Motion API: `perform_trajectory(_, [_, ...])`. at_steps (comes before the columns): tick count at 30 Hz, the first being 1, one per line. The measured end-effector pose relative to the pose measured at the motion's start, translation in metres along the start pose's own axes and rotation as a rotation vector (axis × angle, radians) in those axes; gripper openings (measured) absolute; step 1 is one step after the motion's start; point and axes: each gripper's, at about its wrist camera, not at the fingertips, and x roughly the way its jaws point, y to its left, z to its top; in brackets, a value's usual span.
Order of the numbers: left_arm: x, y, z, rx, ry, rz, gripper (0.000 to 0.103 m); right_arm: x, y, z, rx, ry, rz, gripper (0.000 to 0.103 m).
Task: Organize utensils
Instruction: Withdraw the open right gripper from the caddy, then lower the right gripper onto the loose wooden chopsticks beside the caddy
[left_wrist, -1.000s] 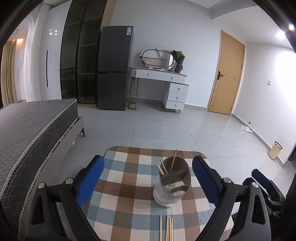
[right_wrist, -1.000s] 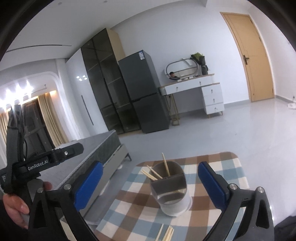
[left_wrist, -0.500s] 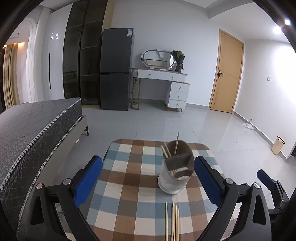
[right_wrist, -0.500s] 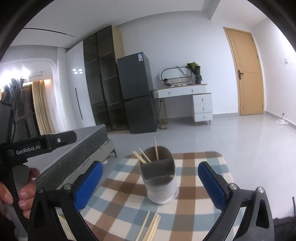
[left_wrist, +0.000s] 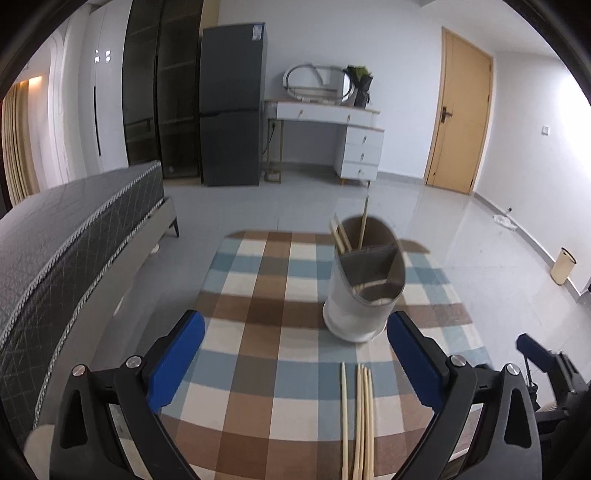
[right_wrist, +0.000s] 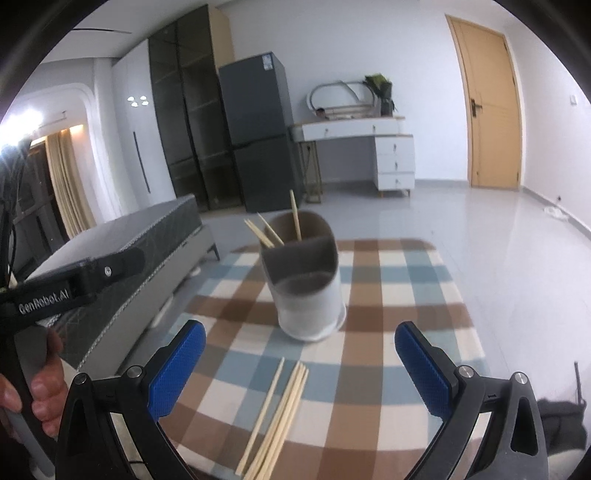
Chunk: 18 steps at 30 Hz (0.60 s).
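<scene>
Chopsticks (right_wrist: 275, 417) loose at bench (left_wrist: 258, 314) near edge; both hand-held grippers wide open, empty; pinch one mid-shaft, drop into holder (right_wrist: 303, 280).

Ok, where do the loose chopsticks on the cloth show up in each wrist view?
Left wrist view: loose chopsticks lie low and right of centre, pointing at the holder, just inside the right finger.
Right wrist view: loose chopsticks lie low and centre, slanting up to the right.
Shared landmark: the grey utensil holder just beyond them.
</scene>
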Motion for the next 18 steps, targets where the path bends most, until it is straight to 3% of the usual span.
perform_trajectory(12, [0.06,0.005,-0.031,-0.01,0.184,-0.019,0.097,0.05,-0.004,-0.016,-0.002,0.18,-0.038,0.103])
perform_trajectory(18, [0.095,0.011,-0.045,-0.064,0.34,-0.029,0.097,0.087,-0.002,-0.029,-0.055,0.29,-0.096,0.098])
